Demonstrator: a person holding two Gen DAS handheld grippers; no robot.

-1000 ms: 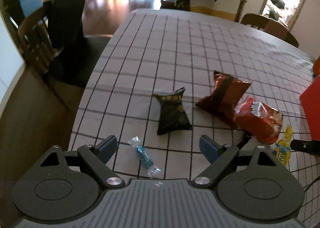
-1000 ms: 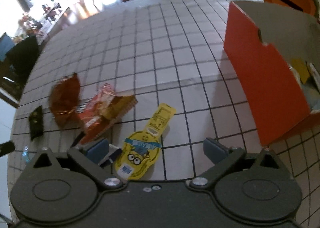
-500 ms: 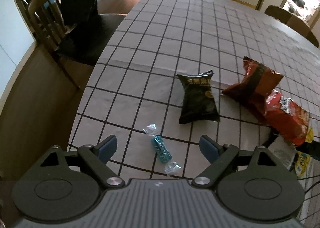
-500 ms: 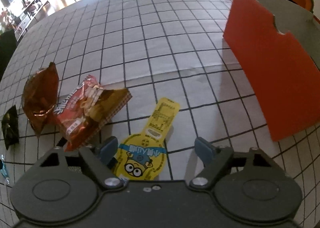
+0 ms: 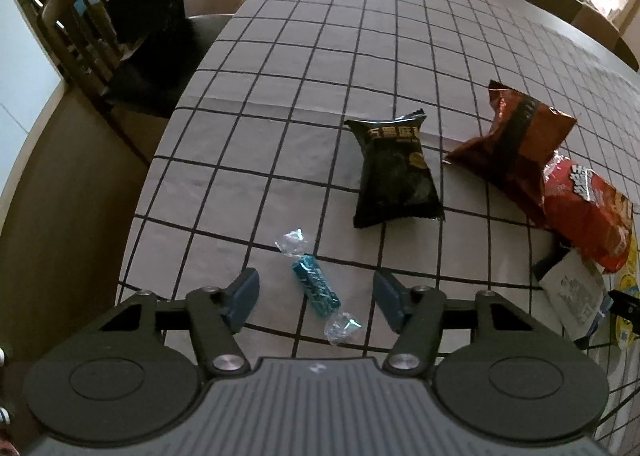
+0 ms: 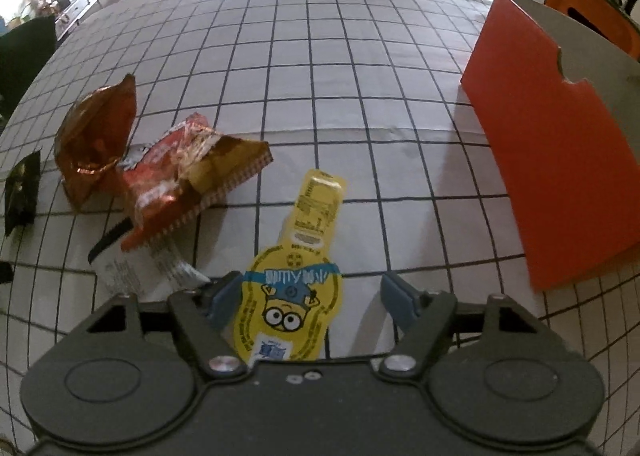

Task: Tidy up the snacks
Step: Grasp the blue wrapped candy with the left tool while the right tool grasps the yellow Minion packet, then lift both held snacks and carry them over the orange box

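A teal wrapped candy [image 5: 315,287] lies on the checked tablecloth between the fingers of my left gripper [image 5: 316,290]. Its jaws are closing, and the pads stand clear of the candy on both sides. In the right wrist view a yellow cartoon pouch [image 6: 298,288] lies flat between the fingers of my right gripper [image 6: 312,296]. Those jaws are closing too; the left pad is at the pouch's edge, the right pad is apart from it. A black snack bag [image 5: 394,172], a brown bag [image 5: 516,146] and a red bag [image 5: 584,208] lie beyond.
An orange box [image 6: 556,176] stands open at the right of the right wrist view. A white packet [image 6: 132,264] pokes out from under the red bag [image 6: 192,172]. The table edge [image 5: 140,196] drops off to the left, with a wooden chair [image 5: 104,40] beyond it.
Both grippers have narrowed their jaws and come lower. The candy now sits squarely between the left fingers, and the yellow pouch fills more of the right view.
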